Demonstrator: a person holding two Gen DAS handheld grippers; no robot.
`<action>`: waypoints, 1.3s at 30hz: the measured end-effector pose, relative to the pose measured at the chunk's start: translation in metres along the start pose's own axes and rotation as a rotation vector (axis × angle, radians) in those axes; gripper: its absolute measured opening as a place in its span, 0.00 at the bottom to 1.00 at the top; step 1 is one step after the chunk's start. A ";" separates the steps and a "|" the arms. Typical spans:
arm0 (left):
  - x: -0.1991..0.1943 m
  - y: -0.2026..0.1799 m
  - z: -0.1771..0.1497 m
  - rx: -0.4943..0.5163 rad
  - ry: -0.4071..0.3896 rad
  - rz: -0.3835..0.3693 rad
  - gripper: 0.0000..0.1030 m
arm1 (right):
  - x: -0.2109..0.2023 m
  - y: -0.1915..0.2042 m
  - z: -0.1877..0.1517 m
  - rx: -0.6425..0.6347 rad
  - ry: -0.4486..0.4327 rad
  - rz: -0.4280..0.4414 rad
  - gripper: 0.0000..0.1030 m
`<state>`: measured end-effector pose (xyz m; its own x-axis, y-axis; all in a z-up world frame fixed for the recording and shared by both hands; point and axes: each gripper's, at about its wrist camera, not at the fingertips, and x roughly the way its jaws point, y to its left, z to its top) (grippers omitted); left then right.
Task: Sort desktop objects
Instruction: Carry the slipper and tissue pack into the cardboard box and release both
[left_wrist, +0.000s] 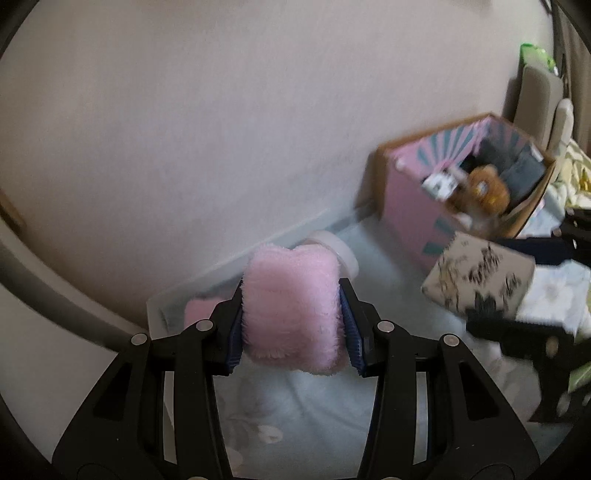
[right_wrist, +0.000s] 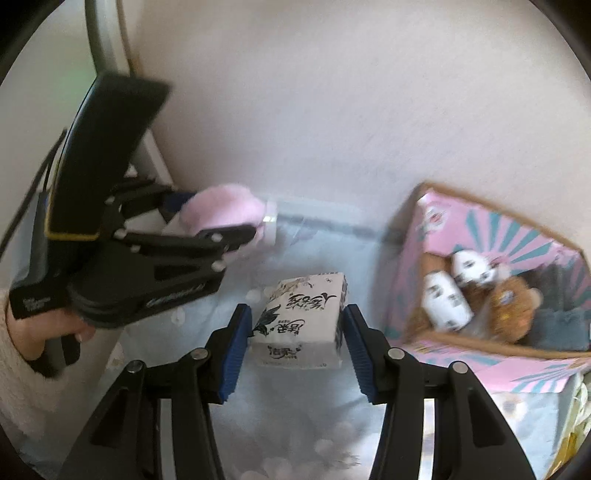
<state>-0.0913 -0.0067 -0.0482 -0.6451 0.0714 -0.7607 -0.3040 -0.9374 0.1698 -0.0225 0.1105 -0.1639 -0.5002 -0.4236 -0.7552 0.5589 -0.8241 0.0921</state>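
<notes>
The pink plush item (left_wrist: 291, 310) sits clamped between the blue pads (left_wrist: 236, 332) of the left claw (left_wrist: 293, 326), raised clear of the pale floral surface (left_wrist: 295, 406) below it; a white cap-like part (left_wrist: 340, 251) projects from its far end. The printed tissue pack (right_wrist: 301, 317) sits between the blue pads (right_wrist: 236, 350) of the right claw (right_wrist: 297, 349), both pads against its sides, likewise held above the surface. In the right wrist view a hand (right_wrist: 62, 332) in a pale fuzzy sleeve (right_wrist: 18, 369) holds the left claw's handle. To the right stands an open pink and teal cardboard box (right_wrist: 491, 236) against the wall (left_wrist: 221, 129), containing two white bottles (right_wrist: 447, 302), a brown plush toy (right_wrist: 513, 306) and a grey fabric item (right_wrist: 565, 328).
</notes>
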 end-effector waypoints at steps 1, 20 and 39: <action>-0.011 -0.001 0.007 0.000 -0.015 -0.009 0.40 | -0.007 -0.006 0.005 0.005 -0.011 -0.006 0.46; -0.013 -0.114 0.143 0.043 -0.140 -0.261 0.40 | -0.083 -0.176 0.046 0.145 -0.115 -0.165 0.40; 0.073 -0.169 0.155 0.001 -0.016 -0.143 1.00 | -0.045 -0.252 0.019 0.233 -0.019 -0.123 0.61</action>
<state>-0.1957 0.2096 -0.0352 -0.6066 0.2100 -0.7668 -0.3942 -0.9170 0.0607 -0.1539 0.3301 -0.1408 -0.5688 -0.3199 -0.7577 0.3264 -0.9334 0.1490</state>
